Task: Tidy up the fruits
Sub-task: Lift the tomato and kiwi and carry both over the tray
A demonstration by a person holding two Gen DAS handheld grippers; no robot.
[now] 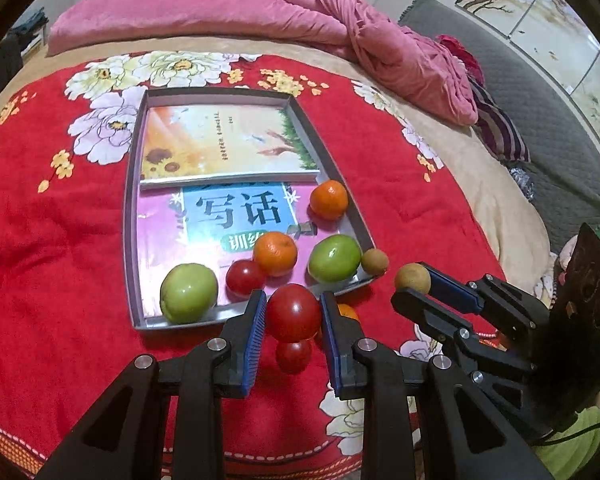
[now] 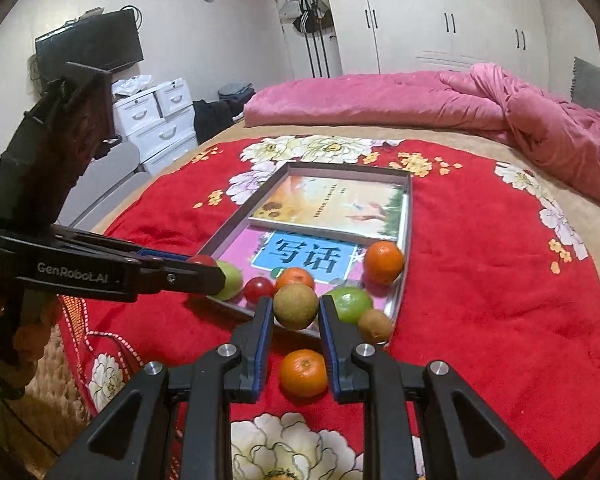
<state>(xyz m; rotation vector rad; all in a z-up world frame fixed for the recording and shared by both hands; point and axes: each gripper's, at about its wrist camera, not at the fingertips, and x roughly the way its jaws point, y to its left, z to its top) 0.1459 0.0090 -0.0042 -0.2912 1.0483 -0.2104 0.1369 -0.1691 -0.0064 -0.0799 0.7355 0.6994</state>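
In the left wrist view my left gripper [image 1: 292, 300] is shut on a red tomato [image 1: 293, 318], lifted above a second tomato [image 1: 293, 356] lying on the red blanket. My right gripper [image 2: 296, 302] is shut on a brown round fruit [image 2: 296, 308], held over the near edge of the grey tray [image 2: 406, 240]. The tray [image 1: 130, 200] holds two green apples [image 1: 189, 292], two oranges [image 1: 275, 253] and a tomato [image 1: 245, 278] on top of books. An orange [image 2: 303, 373] and another brown fruit [image 2: 375, 325] lie on the blanket outside the tray.
The tray sits on a red flowered blanket [image 1: 52, 240] spread over a bed. A pink quilt [image 1: 260, 12] is bunched at the far side. White drawers [image 2: 156, 120] and a dark monitor [image 2: 88, 46] stand beyond the bed's left edge.
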